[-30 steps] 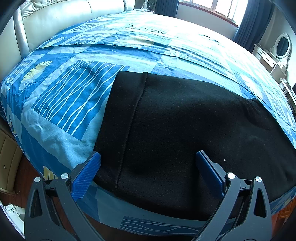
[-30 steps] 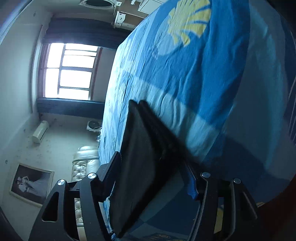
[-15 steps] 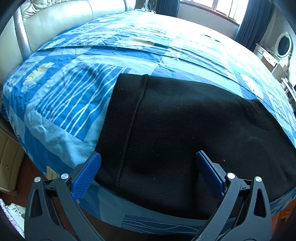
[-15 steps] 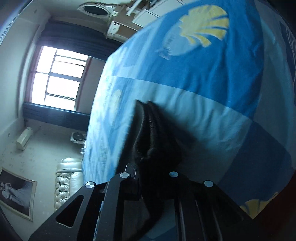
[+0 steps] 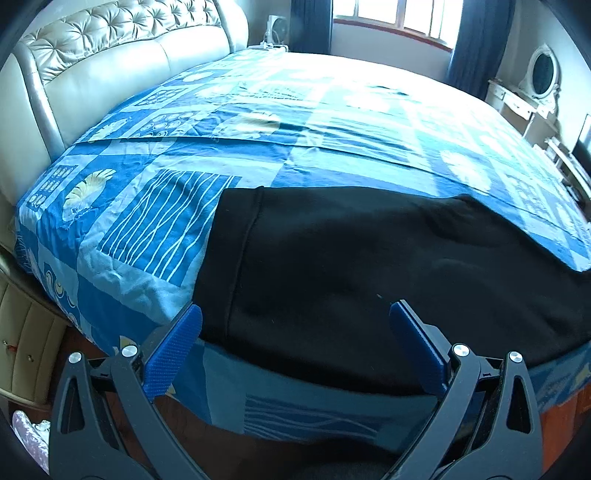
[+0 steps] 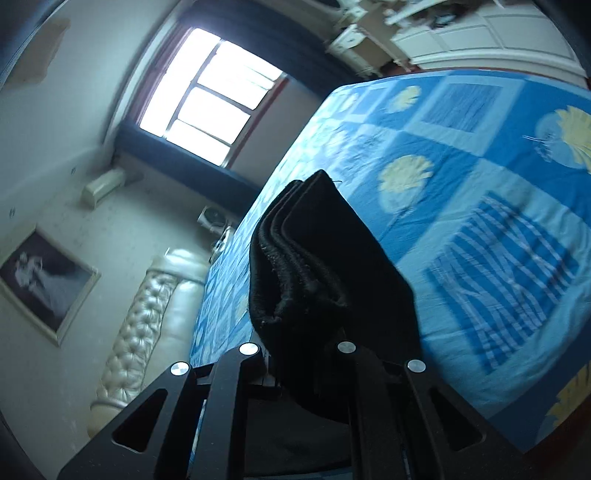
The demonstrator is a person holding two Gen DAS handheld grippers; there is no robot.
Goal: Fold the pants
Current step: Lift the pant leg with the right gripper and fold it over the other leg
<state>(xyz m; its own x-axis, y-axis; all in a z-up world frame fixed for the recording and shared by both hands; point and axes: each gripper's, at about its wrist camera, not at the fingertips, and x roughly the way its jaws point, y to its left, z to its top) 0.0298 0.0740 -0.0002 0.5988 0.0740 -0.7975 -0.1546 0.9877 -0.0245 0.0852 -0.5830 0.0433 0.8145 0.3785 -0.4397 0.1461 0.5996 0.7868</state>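
Observation:
Black pants (image 5: 369, 266) lie flat across the near edge of the bed, the waistband with its seam at the left. My left gripper (image 5: 295, 343) hovers open just above that near edge, its blue pads (image 5: 173, 350) standing wide apart with no cloth between them. In the right wrist view my right gripper (image 6: 303, 343) is shut on a bunched stack of the black pants (image 6: 306, 258), several hemmed layers sticking up out of the jaws, lifted off the quilt. The right view is rolled sideways and blurred.
A blue patchwork quilt (image 5: 258, 147) covers the bed. A tufted cream headboard (image 5: 92, 55) runs along the far left. A window (image 5: 391, 14) with dark curtains is at the back, a white dressing table (image 5: 532, 92) at the right, a bedside cabinet (image 5: 22, 339) at lower left.
The right gripper closed on the pants' layered end, then lifted it and rolled, swinging over the quilt. The left gripper rose and drew back a little, staying open.

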